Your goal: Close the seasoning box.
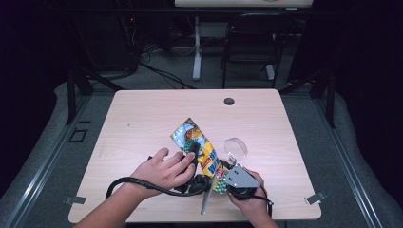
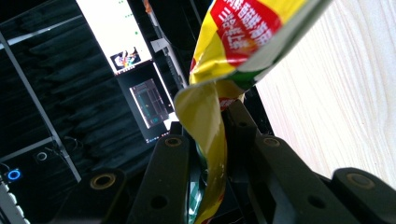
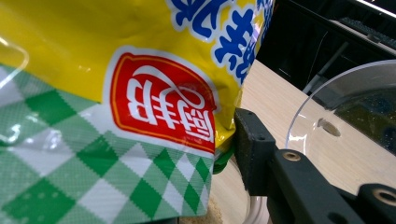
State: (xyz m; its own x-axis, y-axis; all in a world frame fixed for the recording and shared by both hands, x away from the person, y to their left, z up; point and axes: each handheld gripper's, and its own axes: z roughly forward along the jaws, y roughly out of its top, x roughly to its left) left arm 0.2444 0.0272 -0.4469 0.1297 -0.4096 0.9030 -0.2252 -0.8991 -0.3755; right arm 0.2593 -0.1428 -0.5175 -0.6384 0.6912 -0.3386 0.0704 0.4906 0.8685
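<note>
A yellow snack bag [image 1: 199, 147] with a green-and-white checked end is held tilted above the front middle of the wooden table [image 1: 142, 123]. My left gripper [image 1: 195, 151] is shut on it; in the left gripper view [image 2: 208, 140] both black jaws pinch a yellow strip of the bag [image 2: 243, 32]. My right gripper [image 1: 220, 176], with its grey plate on top, holds the bag's lower end. In the right gripper view [image 3: 229, 154] the bag [image 3: 116, 93] covers the left jaw and the right jaw presses against the bag's edge. A clear round bowl [image 1: 236, 149] stands just right of the bag.
The clear bowl's rim [image 3: 345, 93] curves close beyond the right jaw, with tan crumbs at its bottom. A cable hole [image 1: 229, 101] lies at the table's far edge. A black chair [image 1: 252, 42] and a desk leg stand beyond it. Metal clips [image 1: 315, 198] sit at the front corners.
</note>
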